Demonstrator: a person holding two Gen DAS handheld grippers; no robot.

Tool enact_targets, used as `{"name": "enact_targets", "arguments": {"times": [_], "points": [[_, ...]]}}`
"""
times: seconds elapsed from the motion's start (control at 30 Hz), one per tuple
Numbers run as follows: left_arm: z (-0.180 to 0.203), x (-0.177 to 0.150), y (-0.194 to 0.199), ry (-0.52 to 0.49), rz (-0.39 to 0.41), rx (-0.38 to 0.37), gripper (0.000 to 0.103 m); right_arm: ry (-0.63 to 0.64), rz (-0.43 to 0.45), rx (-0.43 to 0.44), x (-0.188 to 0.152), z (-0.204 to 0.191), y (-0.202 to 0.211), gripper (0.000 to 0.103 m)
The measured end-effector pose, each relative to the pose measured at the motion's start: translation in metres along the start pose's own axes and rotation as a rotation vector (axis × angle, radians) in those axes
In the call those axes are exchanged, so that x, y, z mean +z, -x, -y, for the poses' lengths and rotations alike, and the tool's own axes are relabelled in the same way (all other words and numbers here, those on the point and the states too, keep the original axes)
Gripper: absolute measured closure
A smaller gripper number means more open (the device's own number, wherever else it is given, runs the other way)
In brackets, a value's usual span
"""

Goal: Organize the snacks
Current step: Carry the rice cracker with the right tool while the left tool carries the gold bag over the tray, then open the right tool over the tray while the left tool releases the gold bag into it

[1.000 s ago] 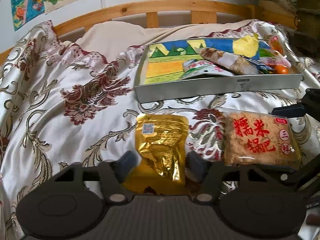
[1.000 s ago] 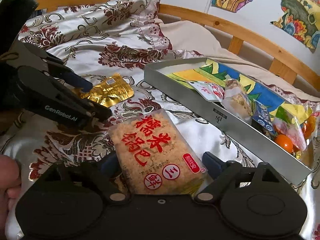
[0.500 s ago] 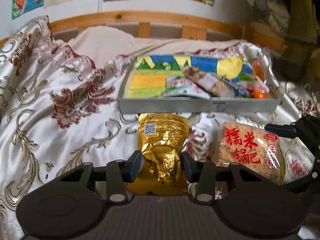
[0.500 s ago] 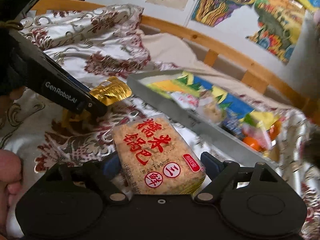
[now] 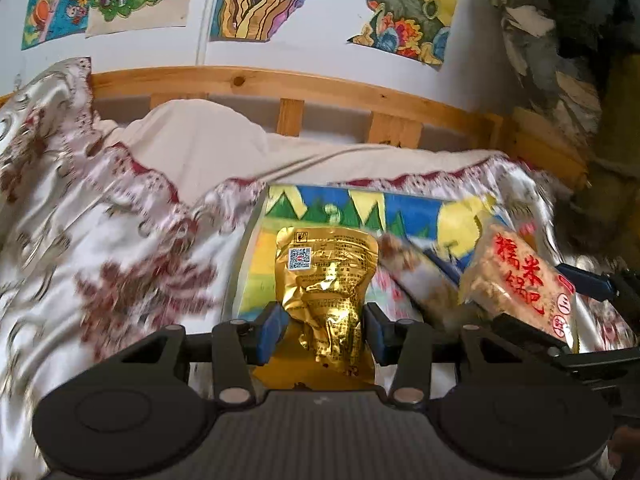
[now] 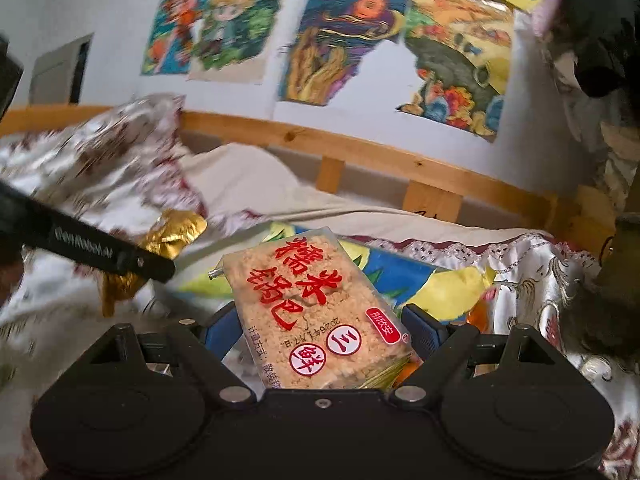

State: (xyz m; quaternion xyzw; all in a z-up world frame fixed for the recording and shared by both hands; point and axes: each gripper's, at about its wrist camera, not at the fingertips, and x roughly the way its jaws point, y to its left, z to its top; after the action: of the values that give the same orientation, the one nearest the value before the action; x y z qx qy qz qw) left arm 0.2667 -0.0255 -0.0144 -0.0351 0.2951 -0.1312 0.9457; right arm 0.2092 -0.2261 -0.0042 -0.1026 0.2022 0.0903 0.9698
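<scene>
Both snacks are up off the bedspread (image 5: 120,248) right now. The left gripper (image 5: 323,330) has its blue pads (image 5: 269,332) clamped on the lower part of a crinkled gold foil pouch (image 5: 326,280), which stands upright between them, its QR label at the top, in front of the near left end of the tray (image 5: 246,256). The right gripper (image 6: 316,332) has its fingers spread wide and pressed against the two sides of the rice cracker pack (image 6: 312,304) with red lettering, which tilts up and away from the camera above the tray's colourful painted lining (image 6: 404,272). From the left wrist view that pack hangs just right of the pouch, over the other snack packets (image 5: 416,276) lying in the tray; those are blurred, so what they are is hard to say. A wooden bed rail (image 5: 280,88) and bright drawings (image 6: 348,40) on the wall sit behind
</scene>
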Motion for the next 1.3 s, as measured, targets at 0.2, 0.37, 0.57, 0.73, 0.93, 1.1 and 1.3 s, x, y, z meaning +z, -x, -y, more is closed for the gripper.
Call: {"name": "enact_targets", "arguments": {"times": [0.2, 0.37, 0.57, 0.73, 0.93, 1.1, 1.3], "points": [[-0.006, 0.029, -0.055, 0.062, -0.086, 0.002, 0.054, -0.139, -0.079, 0.015, 0.028, 0.024, -0.053, 0.017], [-0.008, 0.033, -0.084, 0.094, -0.146, -0.008, 0.054, -0.216, -0.17, 0.042, 0.031, 0.037, -0.088, 0.017], [-0.01, 0.031, -0.106, 0.13, -0.201, 0.021, 0.053, -0.18, -0.207, 0.033, 0.025, 0.034, -0.107, 0.017], [-0.013, 0.029, -0.111, 0.142, -0.224, 0.033, 0.052, -0.151, -0.221, 0.034, 0.023, 0.029, -0.115, 0.017], [-0.013, 0.03, -0.113, 0.141, -0.228, 0.04, 0.05, -0.139, -0.223, 0.029, 0.022, 0.026, -0.121, 0.016], [-0.017, 0.03, -0.113, 0.161, -0.229, 0.035, 0.041, -0.129, -0.206, 0.025, 0.02, 0.026, -0.12, 0.013], [-0.019, 0.033, -0.106, 0.175, -0.205, 0.048, 0.026, -0.132, -0.143, 0.032, 0.023, 0.029, -0.109, 0.008]]}}
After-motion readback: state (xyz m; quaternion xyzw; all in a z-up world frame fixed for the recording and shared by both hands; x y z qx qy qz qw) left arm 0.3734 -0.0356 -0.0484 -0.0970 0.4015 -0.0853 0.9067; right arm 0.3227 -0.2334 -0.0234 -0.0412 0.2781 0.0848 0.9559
